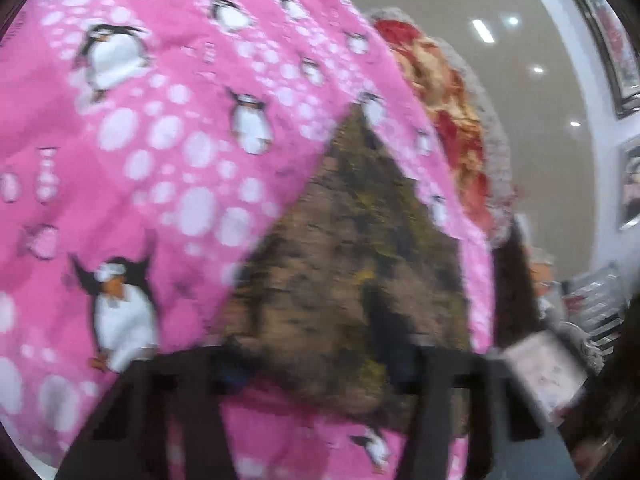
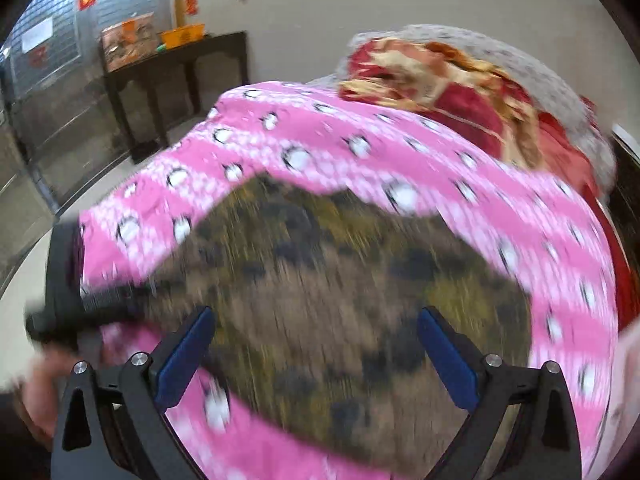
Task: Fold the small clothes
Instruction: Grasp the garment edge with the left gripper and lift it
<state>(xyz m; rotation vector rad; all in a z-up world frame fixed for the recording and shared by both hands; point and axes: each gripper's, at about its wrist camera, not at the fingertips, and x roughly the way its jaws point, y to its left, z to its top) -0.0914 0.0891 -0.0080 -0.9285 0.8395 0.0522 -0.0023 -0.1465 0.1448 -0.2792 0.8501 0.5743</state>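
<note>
In the left wrist view, a brown and olive mottled garment (image 1: pixel 344 256) is seen spread on a pink penguin-print blanket (image 1: pixel 132 128), directly ahead of the left gripper (image 1: pixel 320 392). The gripper's dark fingers (image 1: pixel 188 412) are heavily blurred; the near edge of the garment is met at their tips, but whether cloth is pinched there cannot be told. A red and gold patterned cloth (image 1: pixel 452 120) is seen beyond the blanket.

In the right wrist view, the right gripper (image 2: pixel 316 344) is shown with its blue pads (image 2: pixel 188 356) spread wide, nothing between them. The mottled garment (image 2: pixel 320 280) lies below and ahead, apart from the pads. A dark handle (image 2: pixel 68 292) held by a hand (image 2: pixel 40 392) appears at the garment's left edge. A dark table (image 2: pixel 180 64) is seen by the wall.
</note>
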